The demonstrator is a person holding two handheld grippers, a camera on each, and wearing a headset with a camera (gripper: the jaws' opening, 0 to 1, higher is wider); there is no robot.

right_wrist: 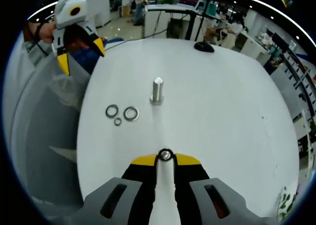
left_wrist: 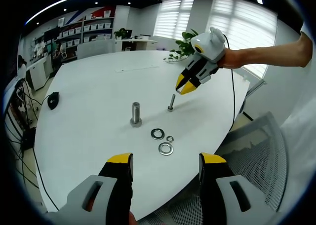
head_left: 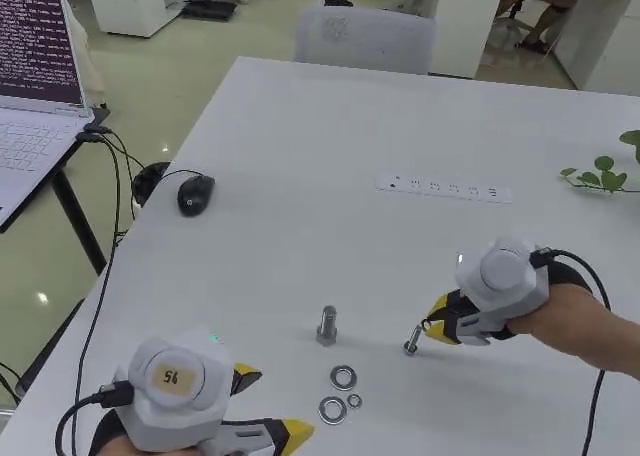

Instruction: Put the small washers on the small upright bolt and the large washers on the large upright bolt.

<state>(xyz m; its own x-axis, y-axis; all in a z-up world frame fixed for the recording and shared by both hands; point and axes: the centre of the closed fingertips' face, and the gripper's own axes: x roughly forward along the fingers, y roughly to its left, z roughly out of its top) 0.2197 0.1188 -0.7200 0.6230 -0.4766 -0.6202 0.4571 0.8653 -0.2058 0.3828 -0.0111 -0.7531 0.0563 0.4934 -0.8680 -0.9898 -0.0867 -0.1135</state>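
Jaws of the right gripper (head_left: 432,326) (right_wrist: 165,161) drawn tight together, nothing pinched between them, tips just beside the top of the small bolt (head_left: 411,342) (left_wrist: 171,102); touching it or not, impossible to tell. Small bolt standing head down on the surface (head_left: 300,126), toward the near right, slightly tilted.

Jaws of the left gripper (head_left: 272,406) (left_wrist: 166,158) spread wide and holding nothing, hovering over the near edge of the surface.

Large bolt (head_left: 327,326) (right_wrist: 157,92) upright, head down, left of the small bolt and apart from it, bare of washers. Same for the small bolt.

Two large washers (head_left: 343,378) (left_wrist: 158,133) lying flat between the large bolt and the near edge, close together, with one small washer (head_left: 354,401) (left_wrist: 170,138) just beside them.

Black mouse (head_left: 195,193) near the left edge. White power strip (head_left: 445,188) farther back, toward the right edge.
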